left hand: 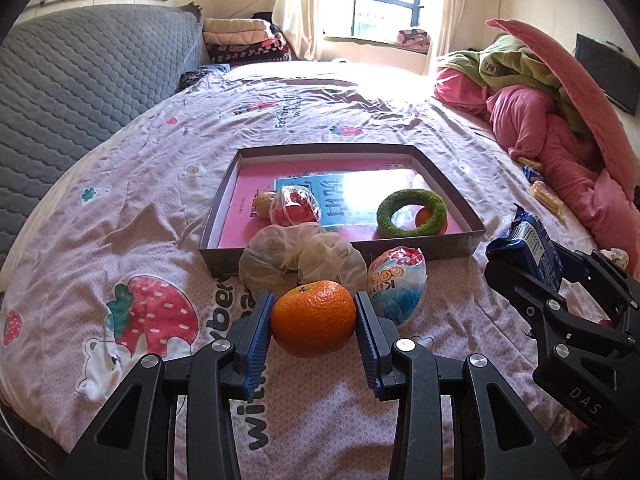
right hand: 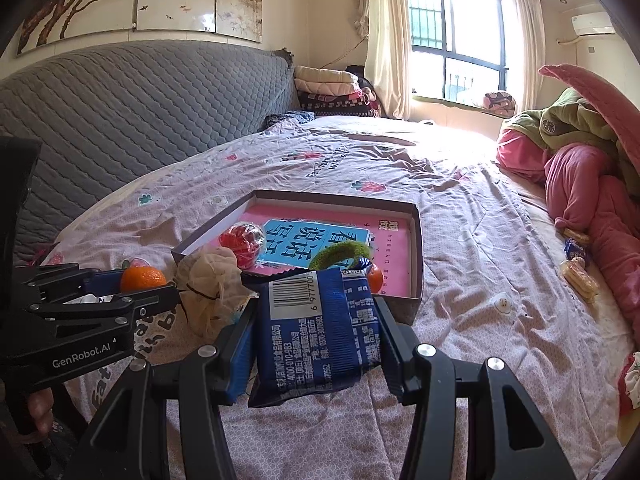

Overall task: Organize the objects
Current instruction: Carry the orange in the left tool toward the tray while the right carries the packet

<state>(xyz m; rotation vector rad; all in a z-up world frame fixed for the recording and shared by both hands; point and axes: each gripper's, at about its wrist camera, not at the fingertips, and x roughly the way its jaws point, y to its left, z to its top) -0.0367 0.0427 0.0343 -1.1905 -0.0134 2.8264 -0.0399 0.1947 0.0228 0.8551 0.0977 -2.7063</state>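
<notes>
Orange fruit first: a mandarin (left hand: 313,317) sits clamped between the blue ribbed pads of the left gripper (left hand: 314,320), jaws closed partway and pressing both its sides, lifted clear above the strawberry-print bedsheet (left hand: 140,184). Just past it, a crumpled mesh bag (left hand: 294,254) lies against the near wall of the shallow grey box (left hand: 440,176), and beside that bag, a foil-wrapped chocolate egg (left hand: 396,284) rests on the sheet, close to the left gripper's right finger.

Into the box now: on its pink-and-blue book (left hand: 348,196) there's a clear pouch with something red inside (left hand: 294,206), a yellowish item tucked just behind it to the left, too hidden to identify. Further right in the box, a green fuzzy ring (left hand: 412,212) with a small orange ball (left hand: 424,216) showing through its hole.

Right again, and the right gripper (right hand: 316,328) holds a blue snack packet (right hand: 320,324), barcode up, its pads squeezing the wrapper from both sides at a middling width, the packet raised in front of the box's near corner. From the left camera that same packet shows at the far right edge (left hand: 528,244).

Far right, by the heap of pink and green bedding (right hand: 580,168), two more small wrapped snacks (right hand: 578,264) lie on the sheet, well apart from the box.
</notes>
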